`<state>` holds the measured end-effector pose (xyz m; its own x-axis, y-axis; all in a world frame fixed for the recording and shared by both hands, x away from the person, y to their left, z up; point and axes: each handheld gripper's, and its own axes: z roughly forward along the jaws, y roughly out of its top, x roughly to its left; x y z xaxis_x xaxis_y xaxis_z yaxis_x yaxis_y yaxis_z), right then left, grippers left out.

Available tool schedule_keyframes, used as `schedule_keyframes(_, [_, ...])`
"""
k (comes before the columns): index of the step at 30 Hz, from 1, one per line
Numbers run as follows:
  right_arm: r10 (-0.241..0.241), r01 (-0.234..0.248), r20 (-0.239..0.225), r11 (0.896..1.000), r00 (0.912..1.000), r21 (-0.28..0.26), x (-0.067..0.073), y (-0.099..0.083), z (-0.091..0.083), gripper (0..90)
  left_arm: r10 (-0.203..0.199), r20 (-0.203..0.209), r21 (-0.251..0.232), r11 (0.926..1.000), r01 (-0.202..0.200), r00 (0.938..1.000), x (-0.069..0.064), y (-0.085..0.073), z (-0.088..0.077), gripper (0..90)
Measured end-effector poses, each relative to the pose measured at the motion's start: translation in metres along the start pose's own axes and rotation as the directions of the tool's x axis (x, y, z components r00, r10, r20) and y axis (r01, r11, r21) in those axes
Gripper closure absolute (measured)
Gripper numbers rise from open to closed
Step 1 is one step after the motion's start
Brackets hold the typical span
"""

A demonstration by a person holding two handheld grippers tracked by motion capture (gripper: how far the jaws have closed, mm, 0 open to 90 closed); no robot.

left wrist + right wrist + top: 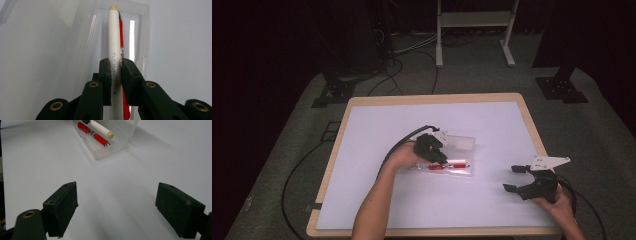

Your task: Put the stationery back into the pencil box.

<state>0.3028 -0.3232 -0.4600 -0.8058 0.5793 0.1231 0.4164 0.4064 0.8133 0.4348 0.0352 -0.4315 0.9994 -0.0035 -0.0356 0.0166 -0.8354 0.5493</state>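
A clear plastic case (459,150) lies open near the middle of the white table. In the left gripper view a white pen (113,37) stands between my black jaws, and my left gripper (117,72) is shut on it over the case's tray (143,32). A red pen (121,35) lies right beside the white one. In the high view my left gripper (439,156) sits at the case with the red pen (447,166) below it. My right gripper (513,178) hovers open at the table's right front. Its own view shows the wide-open right gripper (116,207), the white pen (102,129) and the red pen (93,133) lying in the case (110,147) ahead.
The white sheet (387,200) covers a wood-edged table (332,165). Cables trail off the left edge onto the grey floor. A white frame (474,30) and black stand feet (562,87) stand beyond the far edge.
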Motion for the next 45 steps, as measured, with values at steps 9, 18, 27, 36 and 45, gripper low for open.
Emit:
schedule_keyframes(9, [0.001,-0.001,-0.001,1.000,1.0000,-0.003,0.0001,-0.0001,-0.0005,17.0,-0.007,-0.002,0.014,0.9999,0.007,1.0000,0.0026,-0.0017,0.0052,78.6])
schedule_keyframes(18, [0.002,-0.002,-0.003,1.000,1.0000,-0.003,0.0000,-0.0002,-0.0005,17.0,-0.010,-0.010,0.018,0.9998,0.010,0.9999,0.0044,-0.0022,0.0061,78.6])
schedule_keyframes(27, [0.001,-0.001,-0.006,1.000,1.0000,0.001,-0.0001,-0.0002,0.0001,16.9,-0.015,-0.017,0.017,0.9997,0.016,0.9997,0.0053,-0.0028,0.0071,78.5])
schedule_keyframes(36, [-0.001,0.001,-0.005,1.000,1.0000,0.002,-0.0001,-0.0003,0.0002,16.7,-0.012,-0.018,0.027,0.9996,0.013,0.9998,0.0059,-0.0029,0.0090,78.2])
schedule_keyframes(45, [0.001,-0.001,-0.008,1.000,1.0000,0.004,-0.0003,-0.0005,0.0008,16.7,-0.018,-0.021,0.018,0.9997,0.019,0.9996,0.0064,-0.0032,0.0103,76.7])
